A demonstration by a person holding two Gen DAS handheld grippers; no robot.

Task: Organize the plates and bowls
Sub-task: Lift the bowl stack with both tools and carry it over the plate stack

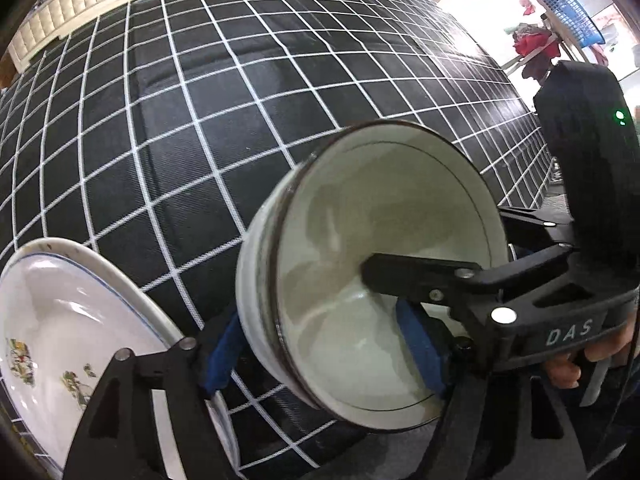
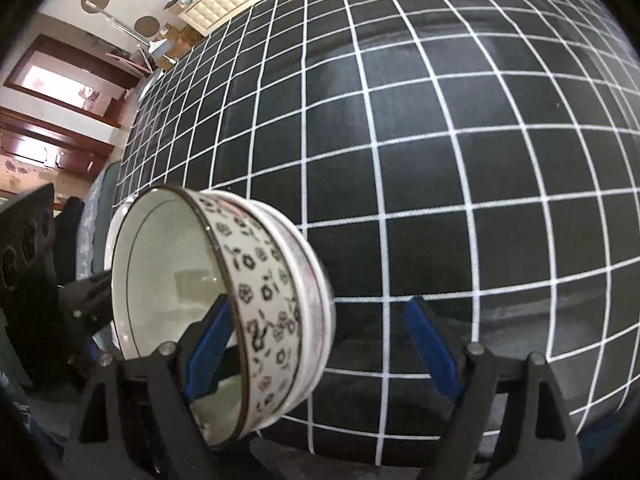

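A white bowl (image 1: pixel 360 240) with a dark rim and black flower pattern (image 2: pixel 272 312) is tilted on its side over the black, white-gridded tablecloth (image 1: pixel 200 140). My left gripper (image 1: pixel 320 350) straddles its wall, one blue pad outside and one inside with a wide gap, so it is open. My right gripper (image 2: pixel 320 344) straddles the opposite wall. Its left pad (image 2: pixel 212 340) is inside the bowl and its right pad (image 2: pixel 432 344) stands well clear, so it is open too. The right gripper's finger (image 1: pixel 400 276) reaches into the bowl in the left wrist view. Stacked white plates (image 1: pixel 60 320) with a blue line and small pictures lie at the lower left.
The gridded cloth (image 2: pixel 440 160) stretches far ahead. A cream tufted edge (image 1: pixel 80 12) borders its far side. A rack with a blue basket (image 1: pixel 568 8) stands beyond the right edge, and a doorway (image 2: pixel 60 80) lies to the left. A hand (image 1: pixel 568 368) holds the right gripper's handle.
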